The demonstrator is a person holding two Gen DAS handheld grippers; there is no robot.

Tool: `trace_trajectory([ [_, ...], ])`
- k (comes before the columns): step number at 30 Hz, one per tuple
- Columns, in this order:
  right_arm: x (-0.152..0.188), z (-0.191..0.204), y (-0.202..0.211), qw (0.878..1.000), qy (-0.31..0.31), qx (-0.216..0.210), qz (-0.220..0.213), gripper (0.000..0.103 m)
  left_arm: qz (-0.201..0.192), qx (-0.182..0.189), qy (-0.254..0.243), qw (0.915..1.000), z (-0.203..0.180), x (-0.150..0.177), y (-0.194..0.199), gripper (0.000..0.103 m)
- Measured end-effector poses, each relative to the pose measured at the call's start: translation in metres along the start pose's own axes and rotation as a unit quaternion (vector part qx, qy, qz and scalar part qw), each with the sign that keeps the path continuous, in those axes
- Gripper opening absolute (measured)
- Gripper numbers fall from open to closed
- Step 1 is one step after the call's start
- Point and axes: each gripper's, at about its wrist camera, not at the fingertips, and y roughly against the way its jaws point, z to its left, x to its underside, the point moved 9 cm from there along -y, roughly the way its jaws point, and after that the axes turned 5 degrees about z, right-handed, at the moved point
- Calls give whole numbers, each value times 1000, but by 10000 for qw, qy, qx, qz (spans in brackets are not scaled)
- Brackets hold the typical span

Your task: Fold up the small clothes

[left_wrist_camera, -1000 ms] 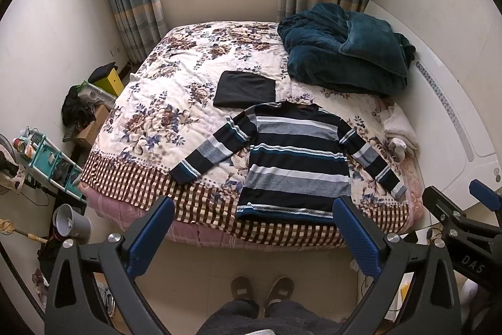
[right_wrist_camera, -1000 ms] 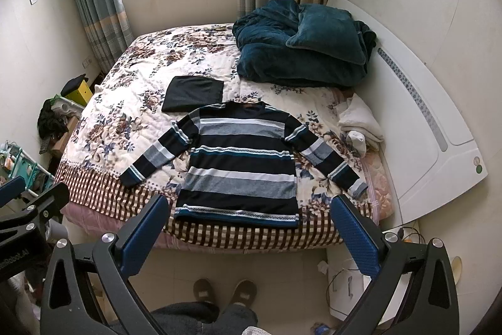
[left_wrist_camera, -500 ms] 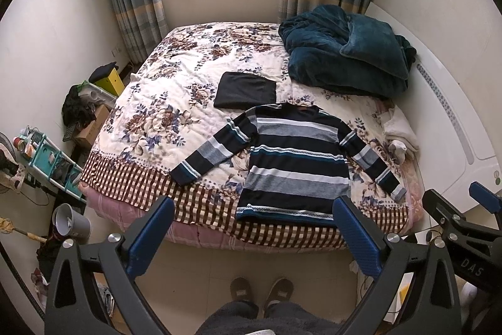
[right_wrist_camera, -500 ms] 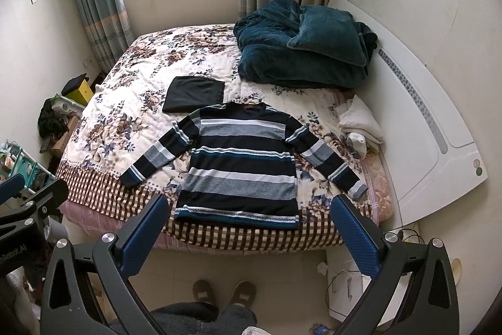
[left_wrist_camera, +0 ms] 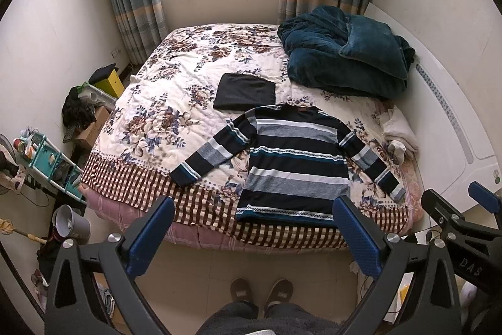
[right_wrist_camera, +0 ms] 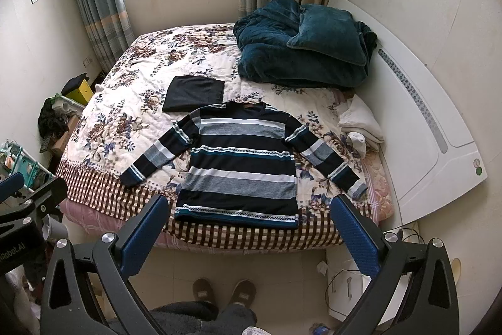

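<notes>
Left wrist view: the striped sweater (left_wrist_camera: 296, 160) lies flat on the bed (left_wrist_camera: 150, 121). Both the left claw (left_wrist_camera: 252, 236) and right claw (right_wrist_camera: 249, 234) hang spread apart, seemingly above the floor.

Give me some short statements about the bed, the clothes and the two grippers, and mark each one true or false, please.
1. The long-sleeved sweater with dark blue, grey and white stripes lies flat with both sleeves spread out. True.
2. The folded black cloth lies on top of the sweater's chest. False: it lies on the floral quilt, beyond the collar, toward the window.
3. The left gripper is shut on the sweater's hem. False: its jaws stand open, clear of the cloth.
4. The right gripper is open and holds nothing. True.
5. The dark teal plush blanket covers the sweater's sleeve. False: it is heaped farther back by the white headboard.
</notes>
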Motion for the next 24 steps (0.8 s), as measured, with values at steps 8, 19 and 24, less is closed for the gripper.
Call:
trace_trajectory([
  [8, 0, 0, 2, 10000, -1, -11, -1, 103, -16, 10, 10, 10000, 0, 0, 1, 103],
  [19, -4, 1, 6, 10000, -3, -9, -13, 103, -17, 4, 9, 10000, -2, 3, 0, 103],
  [24, -3, 1, 6, 10000, 9, -5, -18, 103, -11, 20, 13, 10000, -2, 1, 0, 103],
])
